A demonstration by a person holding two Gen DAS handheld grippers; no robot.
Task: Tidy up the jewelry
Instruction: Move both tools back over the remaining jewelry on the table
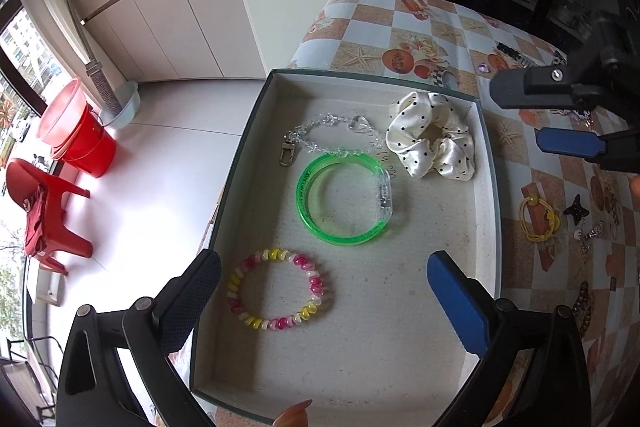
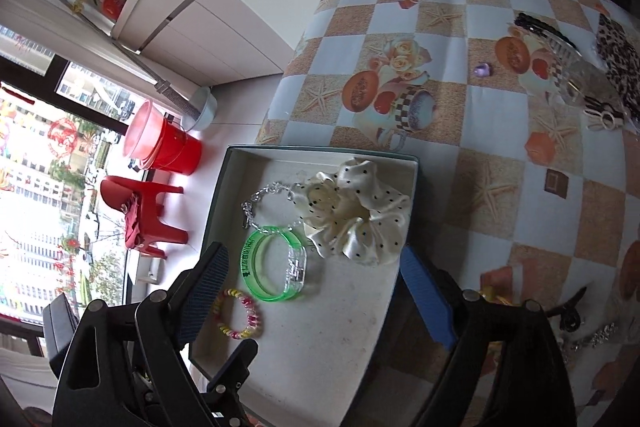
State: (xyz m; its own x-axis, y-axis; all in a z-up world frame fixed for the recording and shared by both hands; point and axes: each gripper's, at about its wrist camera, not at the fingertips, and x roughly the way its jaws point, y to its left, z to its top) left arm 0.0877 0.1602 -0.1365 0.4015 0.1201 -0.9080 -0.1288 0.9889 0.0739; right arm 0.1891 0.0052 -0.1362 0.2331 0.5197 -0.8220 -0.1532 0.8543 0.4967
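From the left wrist, our left gripper [image 1: 324, 291] hangs over the box [image 1: 486, 163], jaws wide apart and empty. The spiral bracelet [image 1: 276, 289] lies between them; the green bangle [image 1: 344, 199] and dotted scrunchie [image 1: 432, 135] lie beyond.

From the right wrist, our right gripper [image 2: 316, 291] also gapes empty. The bangle sits between its jaws, the scrunchie just ahead.

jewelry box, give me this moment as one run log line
left gripper: open, empty, over box | right gripper: open, empty | in box: beaded bracelet, green bangle, crystal chain, scrunchie | on table: yellow hair tie
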